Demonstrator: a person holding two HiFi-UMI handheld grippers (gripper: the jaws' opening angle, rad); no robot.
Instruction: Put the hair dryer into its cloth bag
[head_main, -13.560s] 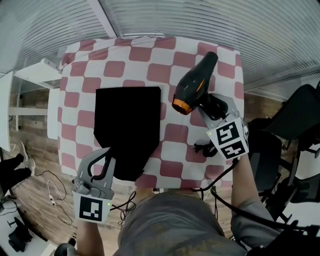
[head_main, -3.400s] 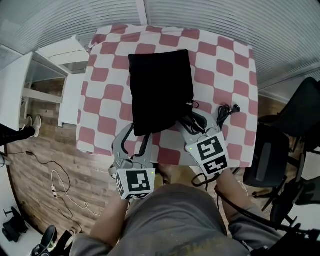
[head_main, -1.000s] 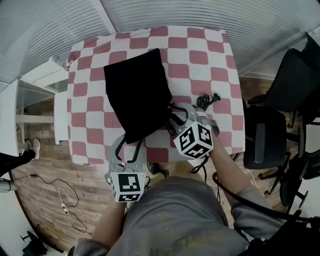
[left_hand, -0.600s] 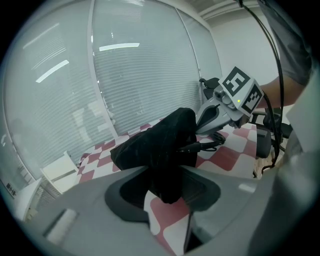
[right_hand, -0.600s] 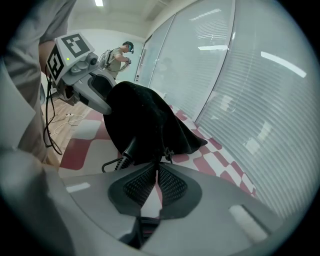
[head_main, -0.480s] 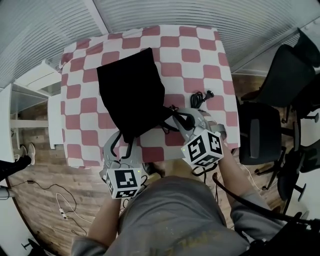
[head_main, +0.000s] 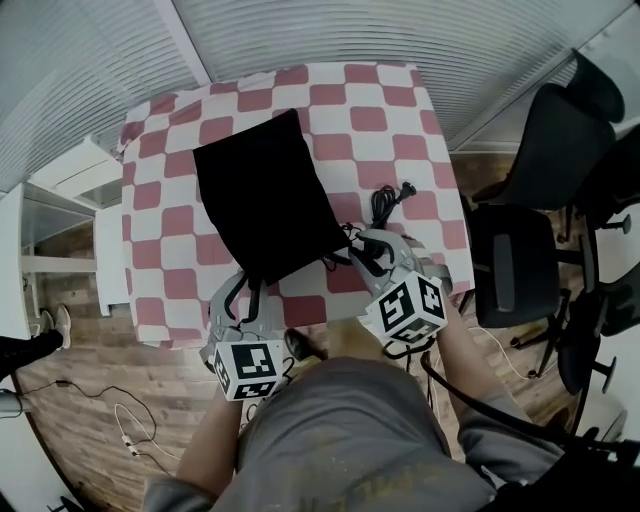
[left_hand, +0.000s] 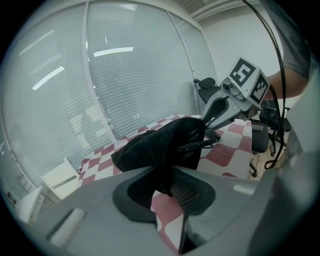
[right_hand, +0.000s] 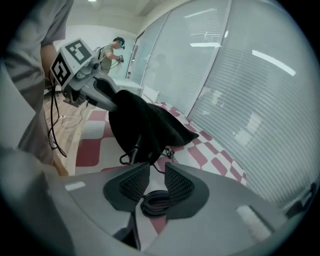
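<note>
Head view: we clamp the cloth bag (head_main: 265, 195) with the left hand-held gripper (head_main: 245, 287), likely steadying it; beside the bag, the right hand-held gripper (head_main: 366, 250), jaws just opened, straddles the cord (right_hand: 156, 200).

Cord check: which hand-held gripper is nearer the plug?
Right. Right hand-held gripper, jaws just opened, cord between, sits beside plug; left hand-held gripper clamps cloth bag, farther.
</note>
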